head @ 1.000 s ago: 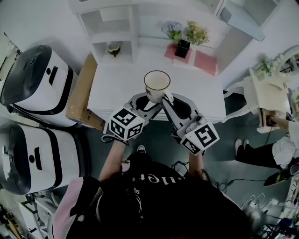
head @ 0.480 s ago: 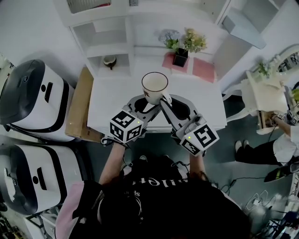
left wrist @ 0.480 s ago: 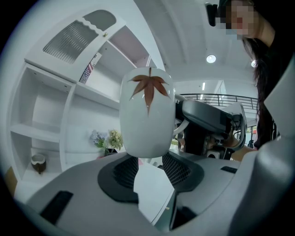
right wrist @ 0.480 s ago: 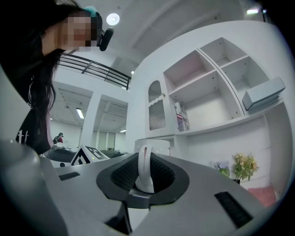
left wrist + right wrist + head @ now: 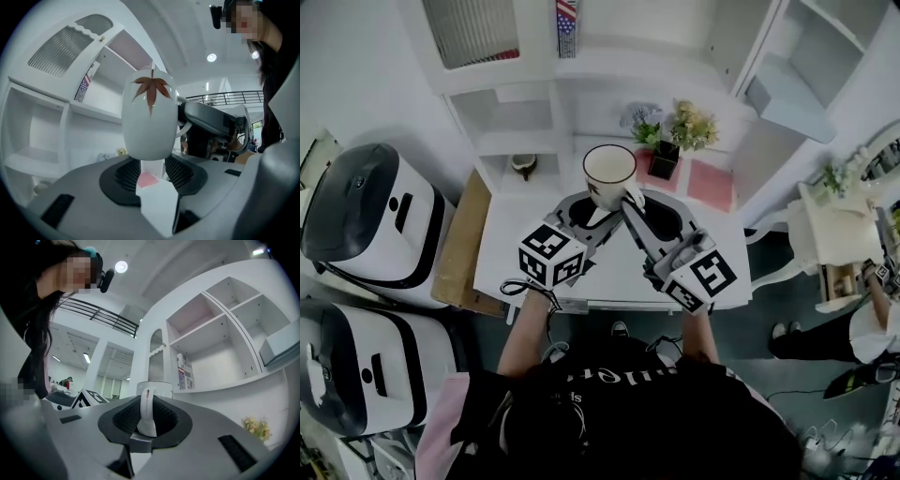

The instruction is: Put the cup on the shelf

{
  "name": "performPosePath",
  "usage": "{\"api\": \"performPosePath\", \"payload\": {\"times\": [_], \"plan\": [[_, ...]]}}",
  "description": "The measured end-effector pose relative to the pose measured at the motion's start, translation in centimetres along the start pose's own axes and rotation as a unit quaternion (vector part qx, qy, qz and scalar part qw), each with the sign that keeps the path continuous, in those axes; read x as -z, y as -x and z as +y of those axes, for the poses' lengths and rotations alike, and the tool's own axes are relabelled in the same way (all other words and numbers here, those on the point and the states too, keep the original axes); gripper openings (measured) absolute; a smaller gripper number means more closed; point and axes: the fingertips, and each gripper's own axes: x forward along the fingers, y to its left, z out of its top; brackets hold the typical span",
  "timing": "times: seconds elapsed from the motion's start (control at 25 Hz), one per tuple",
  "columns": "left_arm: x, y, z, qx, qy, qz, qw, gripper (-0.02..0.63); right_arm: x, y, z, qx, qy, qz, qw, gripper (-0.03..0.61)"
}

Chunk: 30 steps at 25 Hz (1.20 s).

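Observation:
A white cup (image 5: 610,174) with a red maple leaf (image 5: 151,90) on its side is held up in the air in front of the white shelf unit (image 5: 517,120). My right gripper (image 5: 631,200) is shut on the cup's handle (image 5: 147,412), which stands upright between its jaws. My left gripper (image 5: 596,209) sits under the cup and is shut on its base (image 5: 151,157). In the left gripper view the shelf's open compartments (image 5: 38,123) lie to the left behind the cup. In the right gripper view the shelf boards (image 5: 220,359) are straight ahead and to the right.
A white table (image 5: 502,234) stands below the grippers, with a potted plant (image 5: 669,139) and pink mats (image 5: 712,185) at its back. A small bowl (image 5: 523,165) sits in a low shelf compartment. A cardboard box (image 5: 461,234) and two large appliances (image 5: 367,217) stand left. A person (image 5: 874,319) is at far right.
Both grippers have carried the cup forward over the table toward the shelf. The person has stepped closer, and more of the upper shelf shows. The grip on the cup is unchanged.

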Motion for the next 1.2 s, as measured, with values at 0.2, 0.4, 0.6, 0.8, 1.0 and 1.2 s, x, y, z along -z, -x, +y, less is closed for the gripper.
{"api": "performPosePath", "payload": {"times": [0.2,0.4,0.6,0.8,1.0,1.2], "plan": [[-4.3,-3.1,2.6,-0.012,-0.023,-0.026,0.9993,0.173,-3.2,-2.0,-4.0,-0.003,0.017,-0.027,0.999,0.081],[-7.3,-6.0,5.3,-0.026,-0.03,-0.034,0.9986,0.173,-5.2,-4.2,-8.2,-0.002,-0.004,-0.048,0.999,0.08],[-9.4,-7.8,7.3,-0.037,-0.027,-0.046,0.9979,0.169,-6.6,-6.1,-11.2,0.004,-0.028,-0.077,0.997,0.08],[-10.2,-9.2,7.8,-0.029,-0.013,-0.06,0.9977,0.169,-6.9,-7.8,-13.3,0.011,-0.047,-0.087,0.995,0.08],[-8.8,-9.2,8.5,-0.04,-0.004,-0.045,0.9982,0.169,-7.1,-8.9,-14.7,0.014,-0.068,-0.1,0.993,0.08],[-7.1,-8.0,9.2,-0.06,0.032,-0.052,0.9963,0.169,-7.8,-11.0,-17.5,0.029,-0.059,-0.1,0.993,0.08]]}}
